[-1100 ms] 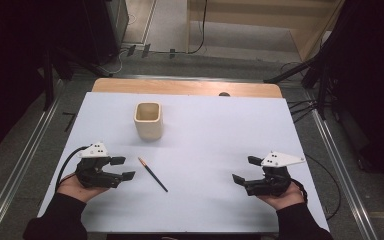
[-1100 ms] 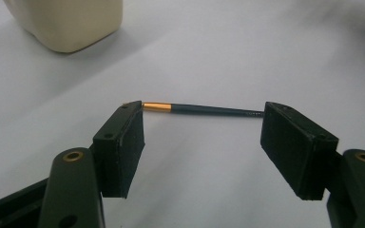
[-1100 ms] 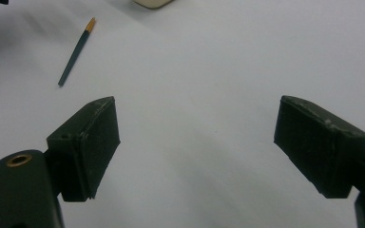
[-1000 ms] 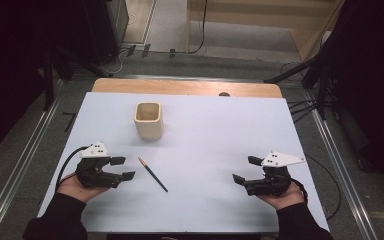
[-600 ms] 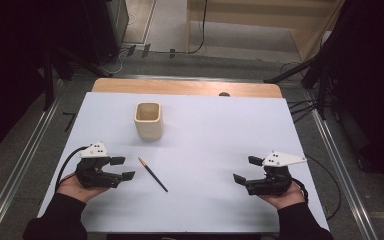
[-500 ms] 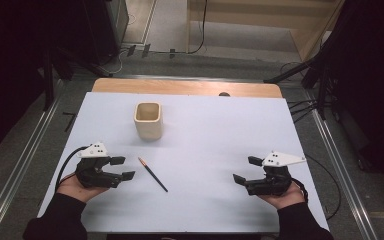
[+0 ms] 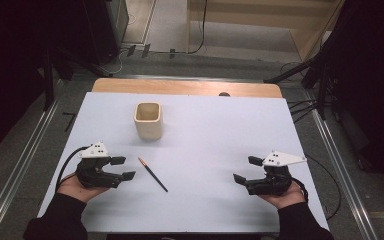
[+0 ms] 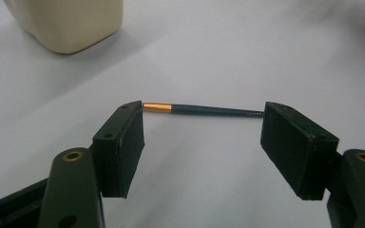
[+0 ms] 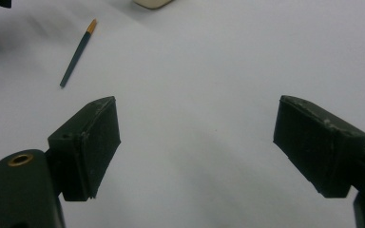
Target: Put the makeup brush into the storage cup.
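Note:
A thin dark pencil with an orange end (image 7: 152,174) lies on the white table (image 7: 205,130), a short way right of my left gripper (image 7: 123,168). That gripper rests low at the table's near left, held in a hand, jaws wide apart and empty. In the left gripper view the pencil (image 8: 204,110) lies crosswise just beyond the fingertips (image 8: 123,137). A cream square cup (image 7: 148,120) stands upright behind the pencil. My right gripper (image 7: 246,170) sits at the near right, open and empty, pointing left. The right gripper view shows the pencil (image 9: 78,52) far off at upper left.
A wooden strip (image 7: 185,87) borders the table's far edge. Metal rails run along both sides on the floor, with cables and dark stands beyond. The cup's base (image 8: 69,23) stands at the upper left of the left gripper view.

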Motion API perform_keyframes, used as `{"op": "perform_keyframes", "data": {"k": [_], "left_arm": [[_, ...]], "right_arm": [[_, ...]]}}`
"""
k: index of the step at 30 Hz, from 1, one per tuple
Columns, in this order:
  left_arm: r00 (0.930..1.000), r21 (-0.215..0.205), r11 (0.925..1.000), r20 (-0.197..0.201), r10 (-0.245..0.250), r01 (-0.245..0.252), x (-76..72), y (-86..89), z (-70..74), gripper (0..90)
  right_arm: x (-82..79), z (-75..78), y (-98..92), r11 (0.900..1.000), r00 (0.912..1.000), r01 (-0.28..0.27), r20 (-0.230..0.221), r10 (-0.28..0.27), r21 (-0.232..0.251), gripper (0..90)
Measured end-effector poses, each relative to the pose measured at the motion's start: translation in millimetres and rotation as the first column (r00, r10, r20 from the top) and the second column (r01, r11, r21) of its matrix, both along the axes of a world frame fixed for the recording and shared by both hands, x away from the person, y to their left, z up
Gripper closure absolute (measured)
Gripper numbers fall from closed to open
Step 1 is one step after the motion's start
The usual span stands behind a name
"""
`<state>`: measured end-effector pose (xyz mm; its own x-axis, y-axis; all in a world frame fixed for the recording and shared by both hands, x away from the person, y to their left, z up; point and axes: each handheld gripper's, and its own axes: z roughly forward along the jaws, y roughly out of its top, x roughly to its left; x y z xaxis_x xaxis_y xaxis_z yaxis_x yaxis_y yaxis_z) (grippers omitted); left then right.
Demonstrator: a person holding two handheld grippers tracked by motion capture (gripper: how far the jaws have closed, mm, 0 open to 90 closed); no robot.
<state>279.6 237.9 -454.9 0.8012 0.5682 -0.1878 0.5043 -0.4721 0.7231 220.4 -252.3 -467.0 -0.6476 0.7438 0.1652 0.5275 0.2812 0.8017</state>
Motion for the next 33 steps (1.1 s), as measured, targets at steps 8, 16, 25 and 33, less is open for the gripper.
{"op": "perform_keyframes", "data": {"k": [8,16,25,33], "left_arm": [[1.0,0.001,1.0,0.002,-0.004,0.004,-0.2,-0.7,-0.3,31.8],[0.9997,-0.005,0.9999,0.021,-0.009,0.009,-1.1,-0.4,1.0,31.7],[0.9992,-0.006,0.9999,0.036,-0.016,0.016,-1.8,-1.4,1.8,31.6],[0.998,-0.006,0.9993,0.052,-0.037,0.037,0.8,-3.8,3.8,31.2]], "right_arm": [[0.3,-0.8,1.1,1.0,1.0,-0.004,-0.003,0.004,-0.006,16.5],[0.9,-1.1,0.4,1.0,1.0,-0.006,-0.005,0.006,-0.001,16.7],[0.3,-0.6,0.5,1.0,0.9999,-0.014,-0.002,0.014,0.002,16.9],[0.0,-0.7,1.1,1.0,0.9998,-0.019,-0.004,0.019,0.003,16.9]]}}
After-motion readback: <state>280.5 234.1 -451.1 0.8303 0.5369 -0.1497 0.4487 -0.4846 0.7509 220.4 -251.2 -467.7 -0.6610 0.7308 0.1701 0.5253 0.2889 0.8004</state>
